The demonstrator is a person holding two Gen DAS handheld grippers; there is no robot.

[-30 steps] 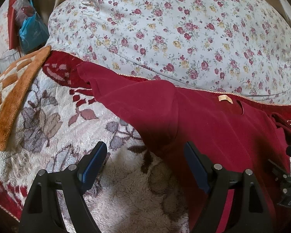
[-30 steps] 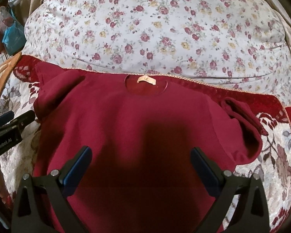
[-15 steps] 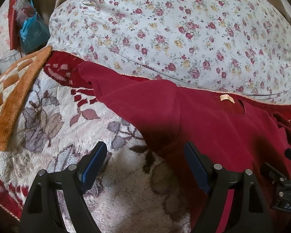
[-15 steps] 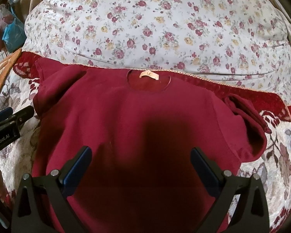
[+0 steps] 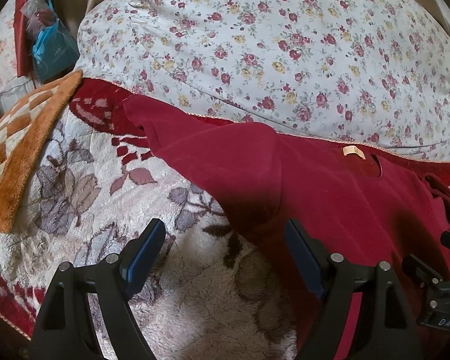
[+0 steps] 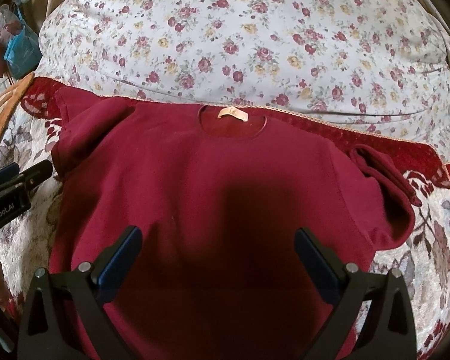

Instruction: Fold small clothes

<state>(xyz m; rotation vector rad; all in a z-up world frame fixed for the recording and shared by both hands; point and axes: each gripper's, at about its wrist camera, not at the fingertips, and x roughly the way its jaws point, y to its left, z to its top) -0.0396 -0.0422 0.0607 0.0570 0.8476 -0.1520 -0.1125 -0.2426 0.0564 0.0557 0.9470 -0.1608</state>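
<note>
From the left wrist, the left tool [image 5: 225, 252] hangs with its jaws spread wide and nothing between them, over the plush floral blanket [image 5: 84, 198]. Just ahead of it lies the near sleeve [image 5: 201, 153] of the dark red top [image 5: 339, 207], stretched out toward the blanket's far edge, where the flowered quilt [image 5: 270, 39] begins. An orange mat [image 5: 18, 150] overlaps the blanket's left side.

From the right wrist, the right tool [image 6: 217, 255] is likewise wide open and empty, poised over the top's chest. The top lies flat, neckline and label [image 6: 232, 114] at the far edge, its other sleeve [image 6: 384, 174] crumpled on the right.

I judge folding is only about to start; next, the left tool should pinch the sleeve cuff and carry it across the body.
</note>
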